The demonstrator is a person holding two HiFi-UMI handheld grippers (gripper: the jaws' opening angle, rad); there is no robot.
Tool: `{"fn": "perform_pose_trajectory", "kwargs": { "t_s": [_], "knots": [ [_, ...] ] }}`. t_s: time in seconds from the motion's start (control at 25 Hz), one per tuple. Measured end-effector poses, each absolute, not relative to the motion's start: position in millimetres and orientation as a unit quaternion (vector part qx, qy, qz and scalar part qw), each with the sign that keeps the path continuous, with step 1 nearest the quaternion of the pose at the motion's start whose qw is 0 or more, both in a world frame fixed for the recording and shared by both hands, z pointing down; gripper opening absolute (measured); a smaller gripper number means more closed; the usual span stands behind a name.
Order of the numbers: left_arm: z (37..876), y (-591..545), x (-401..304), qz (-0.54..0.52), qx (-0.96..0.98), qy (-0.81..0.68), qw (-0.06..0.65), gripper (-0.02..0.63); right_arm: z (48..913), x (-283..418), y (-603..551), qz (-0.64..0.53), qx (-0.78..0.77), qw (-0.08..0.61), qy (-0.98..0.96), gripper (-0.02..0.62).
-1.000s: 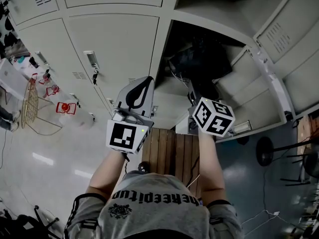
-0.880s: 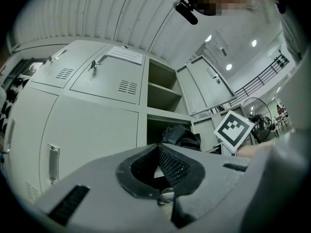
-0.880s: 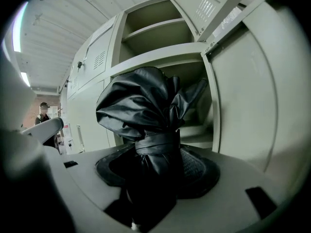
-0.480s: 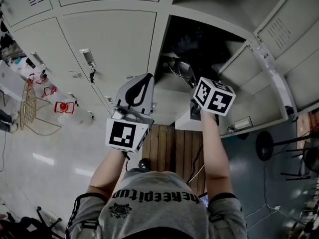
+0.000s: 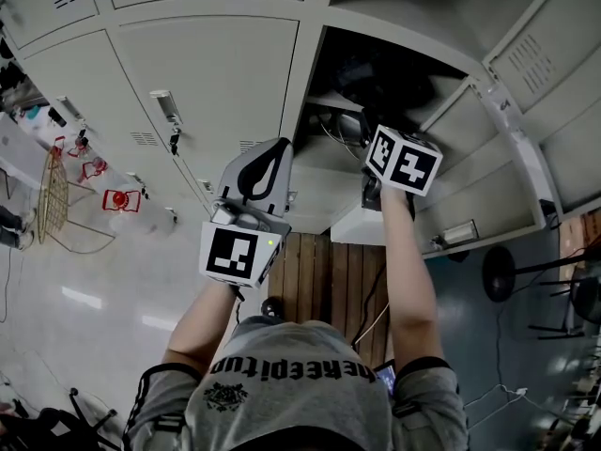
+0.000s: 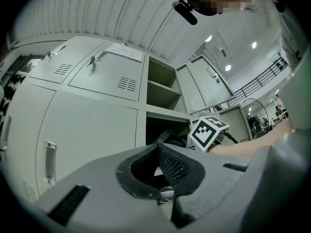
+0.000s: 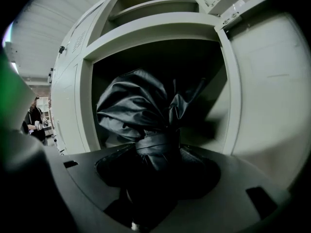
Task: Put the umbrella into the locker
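Note:
The folded black umbrella [image 7: 136,110], bound by its strap, sticks out from my right gripper [image 7: 153,154], which is shut on its lower part. Its bunched canopy sits inside the dark open locker [image 7: 87,106] compartment. In the head view the right gripper [image 5: 368,134] reaches into the locker [image 5: 310,54] opening, its marker cube at the edge, with the umbrella [image 5: 385,78] dark inside. My left gripper [image 5: 279,146] hangs in front of the closed doors to the left, shut with nothing in it; in the left gripper view its pads [image 6: 170,164] meet at the left gripper [image 6: 159,147] tip.
The locker's open door [image 5: 512,148] swings out to the right, also seen as the pale open door [image 7: 272,96]. Closed locker doors [image 5: 207,73] fill the left. A wooden platform [image 5: 319,280] lies below. A round stool [image 5: 498,285] stands at the right, a wire rack [image 5: 56,195] at the left.
My right gripper has moved forward and up, carrying the umbrella deeper into the open locker. The left gripper has barely moved.

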State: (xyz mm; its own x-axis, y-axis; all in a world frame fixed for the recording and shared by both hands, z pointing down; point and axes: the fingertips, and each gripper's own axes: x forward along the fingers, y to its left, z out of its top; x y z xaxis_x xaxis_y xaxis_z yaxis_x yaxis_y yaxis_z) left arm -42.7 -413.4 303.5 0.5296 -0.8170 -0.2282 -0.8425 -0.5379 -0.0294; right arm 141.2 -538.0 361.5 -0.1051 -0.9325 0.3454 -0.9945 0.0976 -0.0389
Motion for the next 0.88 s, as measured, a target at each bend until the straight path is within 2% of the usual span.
{"fn": "perform_pose_trajectory", "kwargs": {
  "t_s": [0.88],
  "knots": [
    [310, -422, -43, 0.090, -0.870, 0.480, 0.068, 0.003, 382, 156, -577, 0.184, 0.667, 0.154, -0.705, 0.252]
  ]
}}
